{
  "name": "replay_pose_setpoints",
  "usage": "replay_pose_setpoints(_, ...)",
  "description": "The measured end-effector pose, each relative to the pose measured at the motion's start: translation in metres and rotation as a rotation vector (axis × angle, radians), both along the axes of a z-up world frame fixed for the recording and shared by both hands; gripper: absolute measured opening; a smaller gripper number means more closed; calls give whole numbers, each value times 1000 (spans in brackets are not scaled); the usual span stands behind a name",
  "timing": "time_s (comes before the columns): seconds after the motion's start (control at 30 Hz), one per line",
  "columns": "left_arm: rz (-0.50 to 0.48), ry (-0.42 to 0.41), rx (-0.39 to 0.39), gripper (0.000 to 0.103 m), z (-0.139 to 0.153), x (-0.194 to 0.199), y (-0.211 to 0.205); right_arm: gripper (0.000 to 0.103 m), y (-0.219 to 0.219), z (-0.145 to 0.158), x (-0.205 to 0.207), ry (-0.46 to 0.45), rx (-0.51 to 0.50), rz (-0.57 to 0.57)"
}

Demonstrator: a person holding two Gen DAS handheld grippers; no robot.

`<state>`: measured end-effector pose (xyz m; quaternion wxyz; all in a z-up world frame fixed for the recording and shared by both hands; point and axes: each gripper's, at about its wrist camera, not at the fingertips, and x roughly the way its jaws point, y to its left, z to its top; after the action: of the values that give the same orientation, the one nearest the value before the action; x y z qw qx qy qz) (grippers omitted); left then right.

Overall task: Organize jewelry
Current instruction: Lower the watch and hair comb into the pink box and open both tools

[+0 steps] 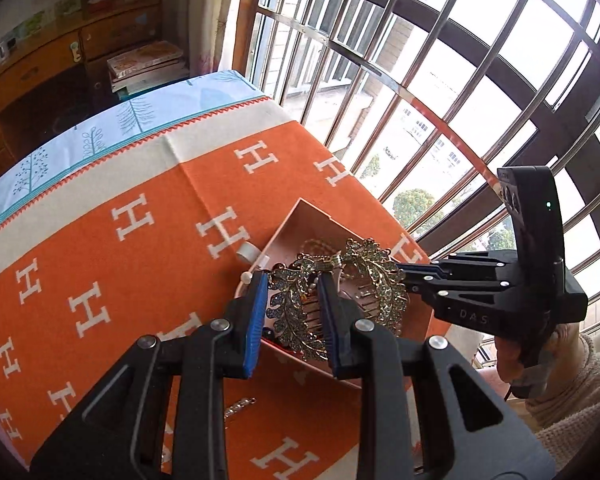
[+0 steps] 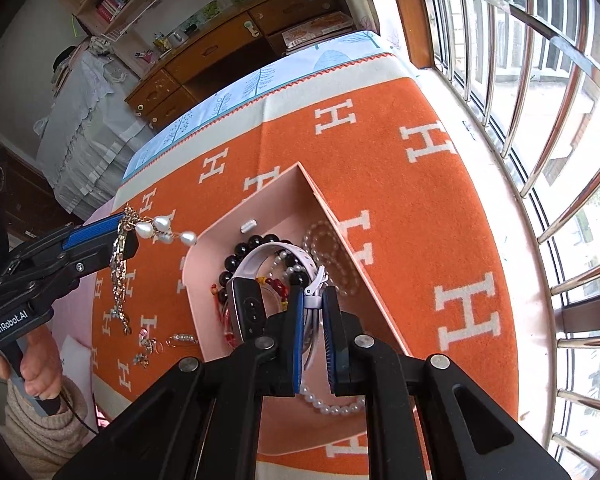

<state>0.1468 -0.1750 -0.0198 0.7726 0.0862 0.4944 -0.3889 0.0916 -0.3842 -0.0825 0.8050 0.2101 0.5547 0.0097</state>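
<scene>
So the pink box (image 2: 260,200) sits open on the orange blanket with white H letters (image 2: 400,200), close to the barred window (image 2: 540,80). Inside it there's a black bead bracelet (image 2: 256,245), a clear bead bracelet (image 2: 332,256), a string of small white pearls (image 2: 332,408), some red beads (image 2: 274,284) and a tiny white cylinder (image 2: 249,225).

The right gripper (image 2: 313,320) is right over the box, jaws nearly together and pinching the white strap of a smartwatch (image 2: 248,304), with the watch's dark face hanging just to the left of the fingers.

The left gripper (image 1: 293,316) is pinching a gold, rhinestone-covered leaf-shaped piece (image 1: 300,312), which looks like a necklace with leaf pendants. From the right wrist view you can see a gold chain with white teardrop pearls (image 2: 156,230) dangling from that same gripper (image 2: 120,236), held up to the left of the box, above the blanket.

A few small pieces lie loose on the blanket left of the box: a silvery clip thing (image 2: 182,338) and a couple of little charms (image 2: 148,350), too small to make out properly.

A hand (image 2: 40,372) in a beige knit sleeve (image 2: 40,432) holds the left gripper's handle
</scene>
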Motion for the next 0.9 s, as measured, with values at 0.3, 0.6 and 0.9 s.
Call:
replay_pose_setpoints(0.3, 65, 11, 119, 22, -55, -5, -41, 9, -9, -16, -39, 6, -57, -14)
replay_pose_setpoints(0.6, 87, -19, 224, 25, -82, -9, -56, 16, -1, -24, -49, -7, -92, 5)
replay_pose_setpoints(0.9, 115, -3, 168, 40, -64, -25, -43, 21, 2, -4, -57, -105, -69, -10)
